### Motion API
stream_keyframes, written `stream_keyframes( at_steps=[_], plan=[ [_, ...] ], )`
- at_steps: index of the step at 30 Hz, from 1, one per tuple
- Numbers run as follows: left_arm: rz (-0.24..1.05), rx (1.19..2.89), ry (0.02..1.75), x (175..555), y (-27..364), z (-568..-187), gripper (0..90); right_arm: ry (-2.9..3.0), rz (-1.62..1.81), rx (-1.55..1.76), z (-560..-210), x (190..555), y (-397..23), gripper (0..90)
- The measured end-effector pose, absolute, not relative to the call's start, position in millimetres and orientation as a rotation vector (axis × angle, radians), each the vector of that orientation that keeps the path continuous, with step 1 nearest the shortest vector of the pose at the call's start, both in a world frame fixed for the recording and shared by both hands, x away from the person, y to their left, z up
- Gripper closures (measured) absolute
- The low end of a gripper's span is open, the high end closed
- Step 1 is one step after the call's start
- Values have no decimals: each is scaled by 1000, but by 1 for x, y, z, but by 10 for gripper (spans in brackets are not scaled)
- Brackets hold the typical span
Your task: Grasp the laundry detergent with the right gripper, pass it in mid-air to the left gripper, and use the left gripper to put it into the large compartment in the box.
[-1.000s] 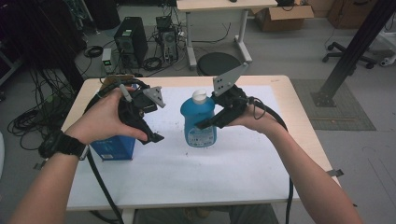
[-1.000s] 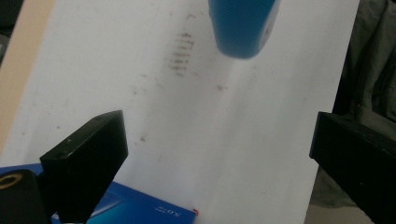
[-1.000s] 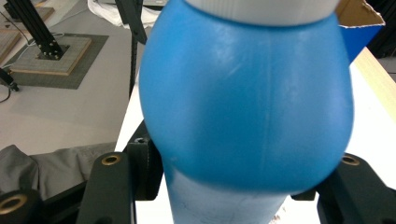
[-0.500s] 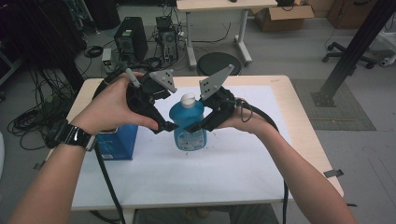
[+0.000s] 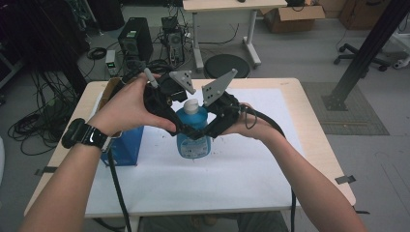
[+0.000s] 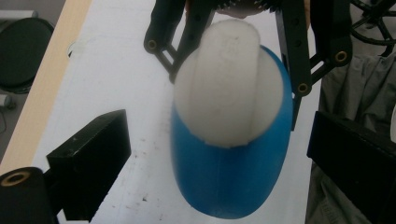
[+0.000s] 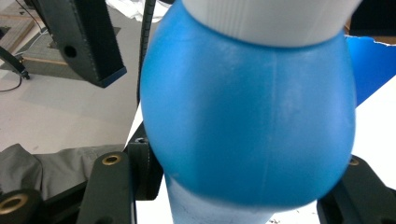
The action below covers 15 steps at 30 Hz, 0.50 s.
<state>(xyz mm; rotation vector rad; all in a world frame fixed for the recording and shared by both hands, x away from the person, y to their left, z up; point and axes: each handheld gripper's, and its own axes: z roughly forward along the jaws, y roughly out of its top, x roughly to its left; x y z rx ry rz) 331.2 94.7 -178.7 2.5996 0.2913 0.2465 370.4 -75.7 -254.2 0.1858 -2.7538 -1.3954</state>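
Note:
A blue bottle [image 5: 193, 141] with a white cap [image 5: 191, 105] stands on the white mat [image 5: 241, 174]. My right gripper [image 5: 207, 129] is shut on the bottle's upper body from the right; its view has the blue shoulder [image 7: 247, 116] between the jaws. My left gripper [image 5: 180, 117] comes in from the left over the top. In the left gripper view the cap [image 6: 229, 88] lies between its pads [image 6: 88, 168] with gaps on both sides. Its jaws have just been closing a little and stand open around the cap, not touching it.
A blue box [image 5: 123, 147] stands on the table's left side, just behind my left wrist. The wooden table [image 5: 314, 125] shows bare at the mat's right. Computer towers [image 5: 133, 41], a round black stool [image 5: 227, 65] and cables sit on the floor beyond the far edge.
My left gripper moved right and up from above the blue box to the bottle's cap. The right gripper and the bottle shifted slightly left and nearer.

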Motion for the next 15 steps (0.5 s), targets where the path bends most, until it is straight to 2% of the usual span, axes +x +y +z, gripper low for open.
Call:
stream_keyframes(
  at_steps=[15],
  plan=[
    [232,2643,266,334,84,-180,170,-2756,-1395,198,-254,369,-76,431]
  ],
)
